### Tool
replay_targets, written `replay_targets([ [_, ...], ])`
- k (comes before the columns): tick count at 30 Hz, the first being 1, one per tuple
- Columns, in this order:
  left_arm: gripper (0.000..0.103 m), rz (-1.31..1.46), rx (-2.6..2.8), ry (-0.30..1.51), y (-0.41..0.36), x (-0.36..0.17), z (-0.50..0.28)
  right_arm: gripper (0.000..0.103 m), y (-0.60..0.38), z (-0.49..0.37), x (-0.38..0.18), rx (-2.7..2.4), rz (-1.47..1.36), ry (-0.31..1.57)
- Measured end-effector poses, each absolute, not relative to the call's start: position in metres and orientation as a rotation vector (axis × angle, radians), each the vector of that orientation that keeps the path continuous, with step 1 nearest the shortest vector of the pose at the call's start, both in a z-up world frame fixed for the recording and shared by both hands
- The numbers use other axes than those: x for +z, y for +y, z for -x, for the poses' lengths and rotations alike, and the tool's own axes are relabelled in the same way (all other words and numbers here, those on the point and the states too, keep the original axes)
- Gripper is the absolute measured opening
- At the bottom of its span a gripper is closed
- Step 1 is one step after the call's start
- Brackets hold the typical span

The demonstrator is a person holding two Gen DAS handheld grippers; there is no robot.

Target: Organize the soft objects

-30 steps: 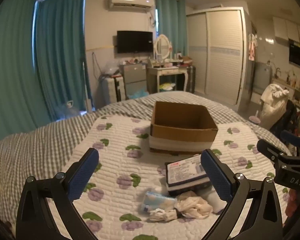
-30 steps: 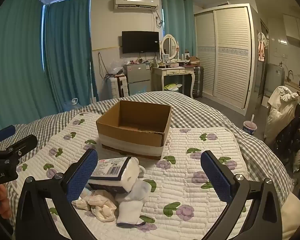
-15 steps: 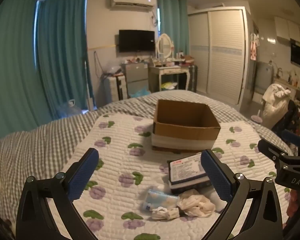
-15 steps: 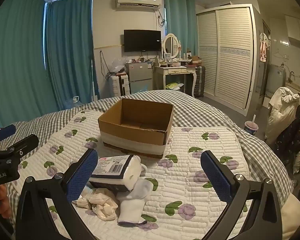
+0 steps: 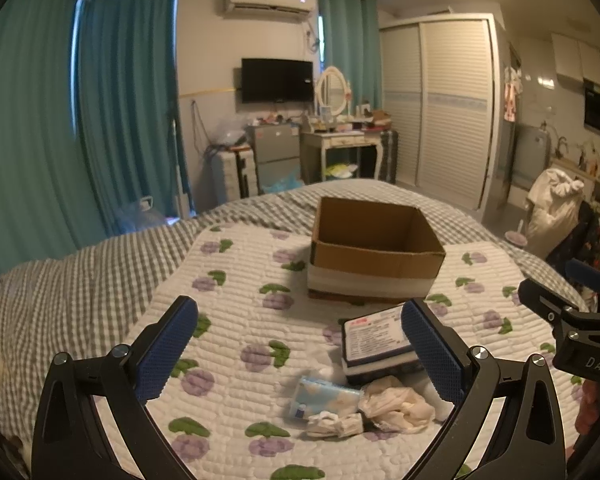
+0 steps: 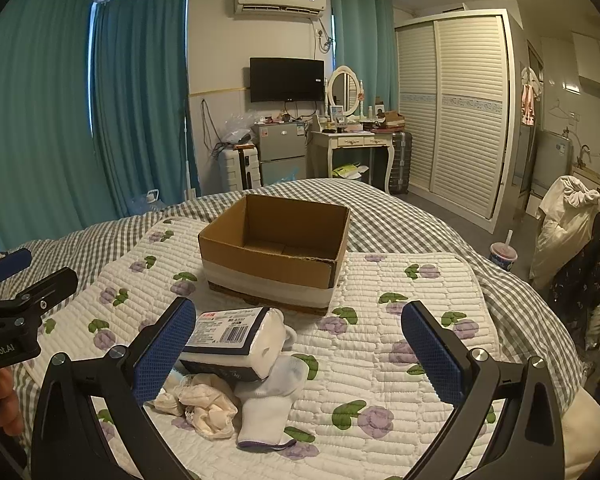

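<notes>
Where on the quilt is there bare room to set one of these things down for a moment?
Free: the quilt right of the white sock, and the stretch left of the cardboard box toward the checked bedding. Crowded: just before the box, where the labelled pack, sock and crumpled cloth lie bunched.

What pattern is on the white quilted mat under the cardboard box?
Purple flowers with green leaves on the quilted mat, clearest in the right wrist view.
</notes>
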State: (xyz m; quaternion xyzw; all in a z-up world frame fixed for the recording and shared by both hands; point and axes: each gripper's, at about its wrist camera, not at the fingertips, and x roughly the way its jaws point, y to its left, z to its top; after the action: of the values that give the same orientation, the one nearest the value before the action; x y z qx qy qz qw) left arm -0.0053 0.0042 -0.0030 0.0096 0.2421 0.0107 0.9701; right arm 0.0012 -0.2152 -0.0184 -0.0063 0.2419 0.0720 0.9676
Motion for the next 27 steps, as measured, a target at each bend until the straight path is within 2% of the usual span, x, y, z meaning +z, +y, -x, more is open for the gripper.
replay_targets([
  [27, 0.103, -0.001, 0.031, 0.478, 0.0092, -0.0038, 0.0061, 0.103, -0.2146, -0.0003, -0.0191, 0.159, 0.013, 0.493],
])
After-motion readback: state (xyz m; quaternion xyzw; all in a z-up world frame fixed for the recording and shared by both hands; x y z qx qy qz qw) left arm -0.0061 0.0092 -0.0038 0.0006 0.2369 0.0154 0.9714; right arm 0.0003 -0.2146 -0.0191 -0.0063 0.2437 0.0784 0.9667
